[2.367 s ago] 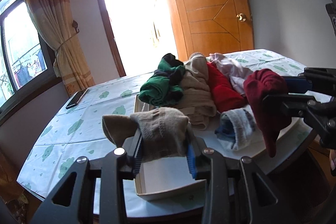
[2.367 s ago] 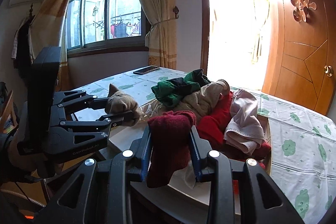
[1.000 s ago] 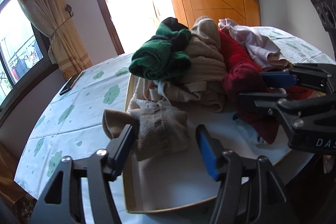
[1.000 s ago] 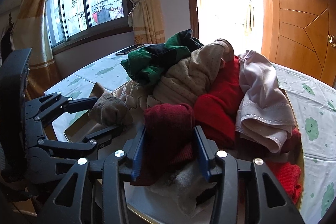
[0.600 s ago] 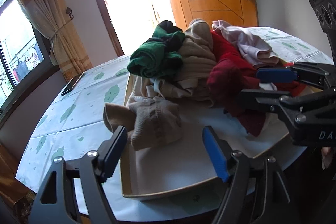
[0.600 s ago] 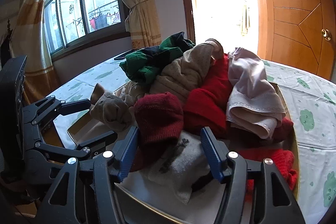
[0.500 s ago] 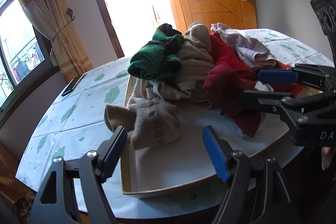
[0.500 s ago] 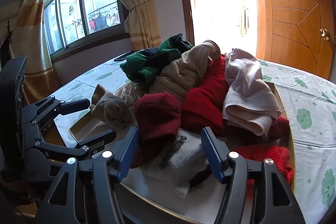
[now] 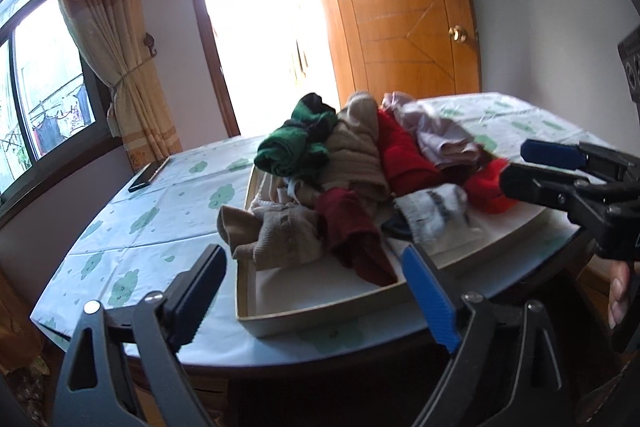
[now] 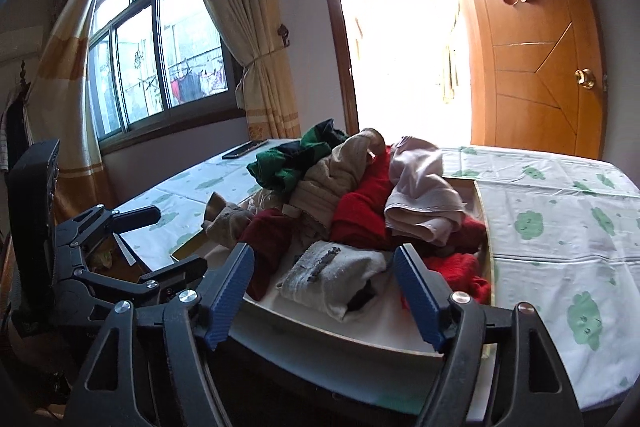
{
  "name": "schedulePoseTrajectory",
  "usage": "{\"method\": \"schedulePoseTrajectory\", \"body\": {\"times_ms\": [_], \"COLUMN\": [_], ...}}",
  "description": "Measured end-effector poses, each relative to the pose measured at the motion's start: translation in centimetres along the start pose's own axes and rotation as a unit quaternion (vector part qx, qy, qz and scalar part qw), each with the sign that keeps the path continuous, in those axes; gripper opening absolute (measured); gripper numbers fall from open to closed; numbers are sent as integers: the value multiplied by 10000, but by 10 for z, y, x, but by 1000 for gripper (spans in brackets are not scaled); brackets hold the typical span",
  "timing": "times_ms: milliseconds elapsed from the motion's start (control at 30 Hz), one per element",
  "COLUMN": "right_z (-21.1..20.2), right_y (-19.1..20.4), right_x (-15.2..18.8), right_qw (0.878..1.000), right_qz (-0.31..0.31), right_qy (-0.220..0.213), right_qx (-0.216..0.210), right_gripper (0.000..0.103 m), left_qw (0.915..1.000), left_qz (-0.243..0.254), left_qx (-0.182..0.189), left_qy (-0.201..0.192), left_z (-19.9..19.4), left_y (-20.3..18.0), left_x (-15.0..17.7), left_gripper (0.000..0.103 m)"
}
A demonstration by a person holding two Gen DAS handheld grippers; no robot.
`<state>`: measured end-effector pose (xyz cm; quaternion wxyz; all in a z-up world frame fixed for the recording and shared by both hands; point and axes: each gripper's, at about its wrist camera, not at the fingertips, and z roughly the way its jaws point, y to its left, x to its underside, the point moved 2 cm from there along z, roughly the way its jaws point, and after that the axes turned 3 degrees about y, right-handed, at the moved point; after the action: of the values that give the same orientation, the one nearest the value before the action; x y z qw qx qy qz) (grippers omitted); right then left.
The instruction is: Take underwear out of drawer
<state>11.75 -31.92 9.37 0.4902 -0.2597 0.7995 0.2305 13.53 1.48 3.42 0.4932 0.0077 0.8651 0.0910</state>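
The drawer (image 9: 320, 311) on the table (image 9: 132, 227) holds a heap of underwear (image 9: 360, 163); the left gripper (image 9: 316, 291) and the right gripper (image 10: 324, 291) both gape, empty.

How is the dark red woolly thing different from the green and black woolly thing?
The dark red knit piece lies low at the front of the drawer tray, drooping flat. The green and black knit piece sits rolled up, high on the pile at the back. Both are knitted and lie loose, with no gripper touching them.
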Motion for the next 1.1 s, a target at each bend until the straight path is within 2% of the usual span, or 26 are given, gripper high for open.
{"method": "schedulePoseTrajectory", "body": {"times_ms": [300,500,1100], "right_z": [-64,-86,-108], "right_y": [21,38,49], "right_x": [10,12,22], "right_qw": [9980,9961,9954], "right_qz": [-196,-403,-363], "right_qy": [-573,-764,-888], "right_qx": [184,181,79], "right_gripper": [84,85,86], "left_qw": [9986,9975,9972], "left_qz": [-172,-81,-106], "left_qx": [57,98,144], "left_qy": [-497,-697,-731], "left_z": [-52,-75,-89], "left_y": [-4,-13,-18], "left_x": [5,5,13], "left_gripper": [99,100,102]}}
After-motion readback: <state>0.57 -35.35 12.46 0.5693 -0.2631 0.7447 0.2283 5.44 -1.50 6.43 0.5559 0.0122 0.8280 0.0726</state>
